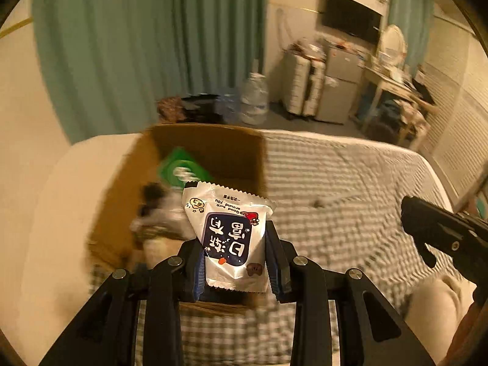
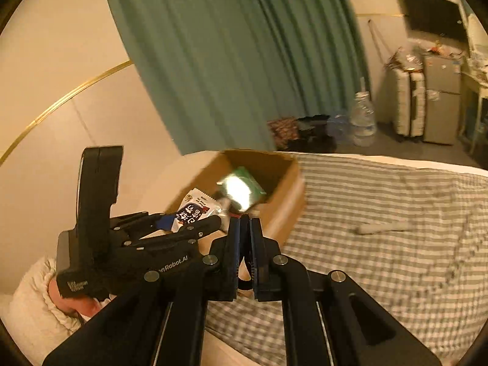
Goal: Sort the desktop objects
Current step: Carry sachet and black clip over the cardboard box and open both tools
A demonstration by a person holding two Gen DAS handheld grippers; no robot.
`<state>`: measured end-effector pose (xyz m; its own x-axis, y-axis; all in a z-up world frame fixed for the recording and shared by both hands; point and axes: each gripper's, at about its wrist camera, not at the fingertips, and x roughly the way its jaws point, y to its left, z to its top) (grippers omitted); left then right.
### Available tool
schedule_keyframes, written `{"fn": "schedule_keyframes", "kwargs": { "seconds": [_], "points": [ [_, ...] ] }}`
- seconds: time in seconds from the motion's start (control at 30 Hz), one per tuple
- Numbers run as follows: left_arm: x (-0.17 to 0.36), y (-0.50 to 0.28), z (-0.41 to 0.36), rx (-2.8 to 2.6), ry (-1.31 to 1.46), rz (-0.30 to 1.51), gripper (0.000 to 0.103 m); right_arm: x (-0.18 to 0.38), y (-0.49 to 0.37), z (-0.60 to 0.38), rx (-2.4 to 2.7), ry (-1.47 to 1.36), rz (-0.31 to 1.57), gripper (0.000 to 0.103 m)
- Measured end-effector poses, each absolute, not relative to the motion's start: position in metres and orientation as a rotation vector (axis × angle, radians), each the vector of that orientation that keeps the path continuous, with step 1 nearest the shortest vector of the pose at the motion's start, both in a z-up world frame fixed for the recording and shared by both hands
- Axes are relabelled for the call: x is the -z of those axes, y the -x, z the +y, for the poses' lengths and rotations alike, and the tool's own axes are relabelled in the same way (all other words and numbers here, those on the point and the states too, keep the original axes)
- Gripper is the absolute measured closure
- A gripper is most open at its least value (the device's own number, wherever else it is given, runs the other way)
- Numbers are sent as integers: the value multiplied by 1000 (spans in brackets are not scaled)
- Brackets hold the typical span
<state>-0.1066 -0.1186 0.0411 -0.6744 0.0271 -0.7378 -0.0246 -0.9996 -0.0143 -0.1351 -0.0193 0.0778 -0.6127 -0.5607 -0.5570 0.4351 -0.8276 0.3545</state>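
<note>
My left gripper (image 1: 235, 244) is shut on a white snack packet (image 1: 227, 231) with a dark blue label and holds it over the open cardboard box (image 1: 210, 149). The box sits on a checked bedspread and holds a green packet (image 1: 183, 169) and blurred dark and white items (image 1: 158, 213). In the right wrist view the box (image 2: 286, 195), the green packet (image 2: 244, 189) and the held snack packet (image 2: 195, 210) show too. My right gripper (image 2: 245, 222) has its jaws together with nothing between them, just in front of the box. It shows at the right edge of the left wrist view (image 1: 439, 235).
The grey-and-white checked bedspread (image 2: 381, 207) stretches to the right with a pale thin object (image 2: 384, 228) lying on it. Green curtains (image 1: 146, 45), water bottles (image 1: 254, 97), suitcases and a small fridge (image 1: 338, 88) stand beyond the bed. A white pillow (image 1: 45, 213) lies left.
</note>
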Motion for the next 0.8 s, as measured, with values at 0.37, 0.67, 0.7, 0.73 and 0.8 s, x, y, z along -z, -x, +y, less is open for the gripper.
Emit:
{"fn": "schedule_keyframes", "kwargs": {
  "seconds": [0.37, 0.67, 0.7, 0.73, 0.8],
  "points": [
    [9, 134, -205, -2889, 1357, -146, 36, -36, 213, -111, 2384, -1066, -371, 86],
    [3, 123, -197, -2876, 1230, -97, 7, -40, 216, -101, 2422, -1076, -478, 53],
    [0, 119, -193, -2876, 1208, -80, 6, -41, 212, -95, 2426, -1065, -489, 53],
    [-3, 115, -187, -2871, 1196, -56, 6, -42, 206, -88, 2439, -1053, -491, 53],
    [-9, 111, -179, -2874, 1184, -26, 5, -44, 191, -74, 2490, -1028, -445, 53]
  ]
}}
